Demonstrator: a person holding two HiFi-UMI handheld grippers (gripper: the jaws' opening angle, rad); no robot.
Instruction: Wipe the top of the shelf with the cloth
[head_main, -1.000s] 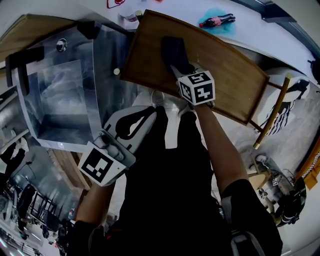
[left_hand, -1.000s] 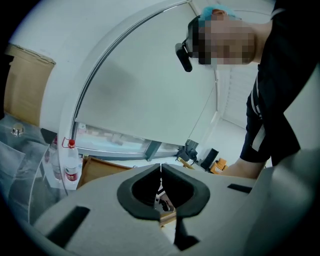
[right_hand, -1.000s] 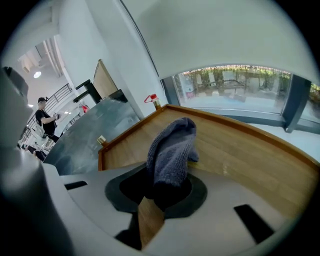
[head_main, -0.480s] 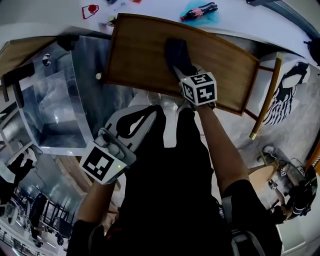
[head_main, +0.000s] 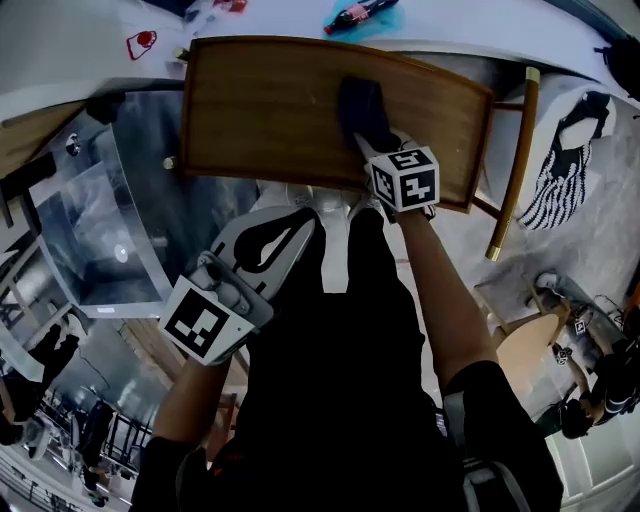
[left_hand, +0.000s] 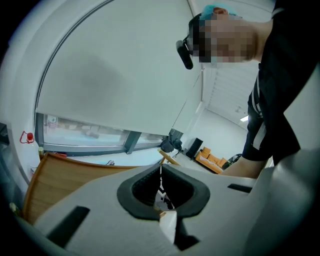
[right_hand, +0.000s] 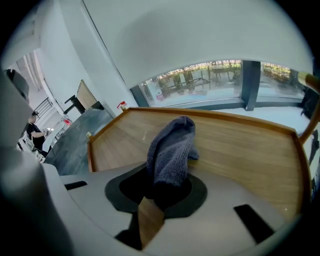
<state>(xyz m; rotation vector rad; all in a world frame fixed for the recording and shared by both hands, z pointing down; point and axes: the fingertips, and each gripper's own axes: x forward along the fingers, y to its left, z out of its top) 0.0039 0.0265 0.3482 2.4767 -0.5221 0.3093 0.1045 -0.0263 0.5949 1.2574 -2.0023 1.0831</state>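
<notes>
The shelf's wooden top (head_main: 260, 110) lies across the upper part of the head view. A dark grey-blue cloth (head_main: 362, 105) rests on it right of centre, pinched at its near end by my right gripper (head_main: 368, 143). In the right gripper view the cloth (right_hand: 171, 145) rises bunched from the shut jaws (right_hand: 161, 189) and drapes forward onto the wood (right_hand: 245, 145). My left gripper (head_main: 298, 228) hangs below the shelf's front edge, close to my body, its jaws shut with nothing between them (left_hand: 161, 192).
A steel sink unit (head_main: 110, 215) stands at the shelf's left end. Behind the shelf a bottle (head_main: 356, 14) lies on a white surface. To the right are a wooden post (head_main: 510, 160) and a striped fabric (head_main: 562, 170).
My right gripper has dragged the cloth to the right along the shelf top, from left of centre to right of centre. The left gripper has stayed where it was.
</notes>
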